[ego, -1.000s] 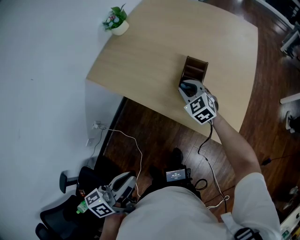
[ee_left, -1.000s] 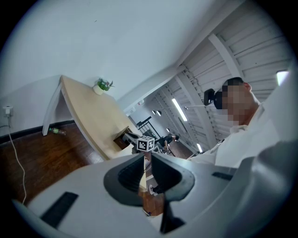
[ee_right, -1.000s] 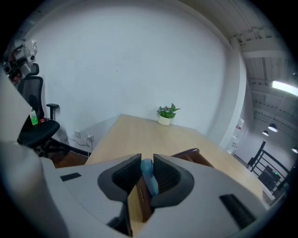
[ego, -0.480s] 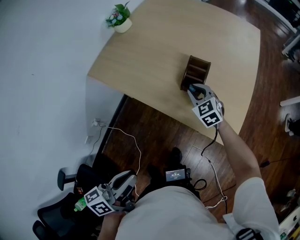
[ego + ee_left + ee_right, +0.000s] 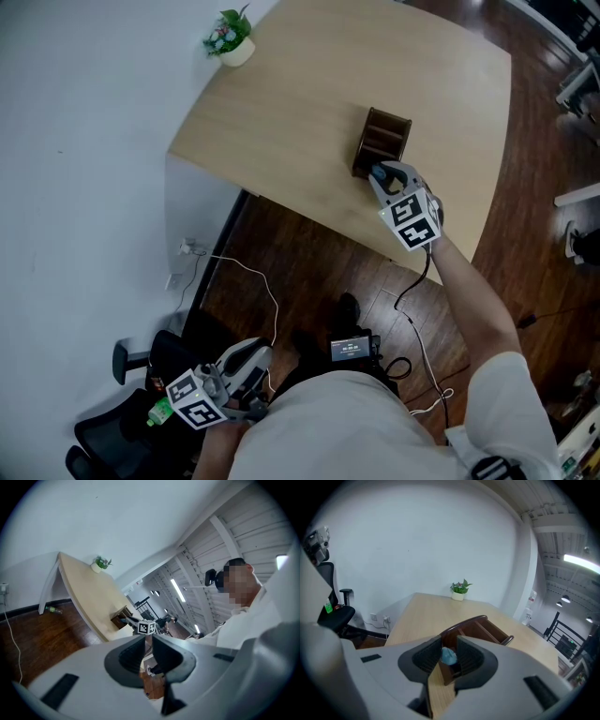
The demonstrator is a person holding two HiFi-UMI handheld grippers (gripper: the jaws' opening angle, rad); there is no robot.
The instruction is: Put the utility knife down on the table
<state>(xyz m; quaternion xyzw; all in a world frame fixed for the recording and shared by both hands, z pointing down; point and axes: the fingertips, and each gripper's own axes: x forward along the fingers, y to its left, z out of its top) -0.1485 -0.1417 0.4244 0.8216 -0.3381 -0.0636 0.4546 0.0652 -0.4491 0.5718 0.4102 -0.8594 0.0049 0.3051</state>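
My right gripper (image 5: pixel 379 172) hangs over the table (image 5: pixel 300 94) at the near end of a dark wooden desk organizer (image 5: pixel 382 141). A light blue piece, the end of the utility knife (image 5: pixel 449 656), sits between its jaws, and the pads close against it. In the right gripper view the gripper (image 5: pixel 449 645) points down at the organizer (image 5: pixel 480 626), with the blue piece just in front of the organizer's near wall. The rest of the knife is hidden. My left gripper (image 5: pixel 246 362) hangs low beside the person's body, far from the table, jaws together and holding nothing (image 5: pixel 147 641).
A small potted plant (image 5: pixel 230 39) stands at the table's far left corner. Below the near table edge are a dark wood floor with a white cable (image 5: pixel 255 281) and a black office chair (image 5: pixel 112 436) at the lower left. A white wall runs along the left.
The right gripper has shifted a little along the near end of the organizer, still holding the blue piece. The left gripper has stayed put.
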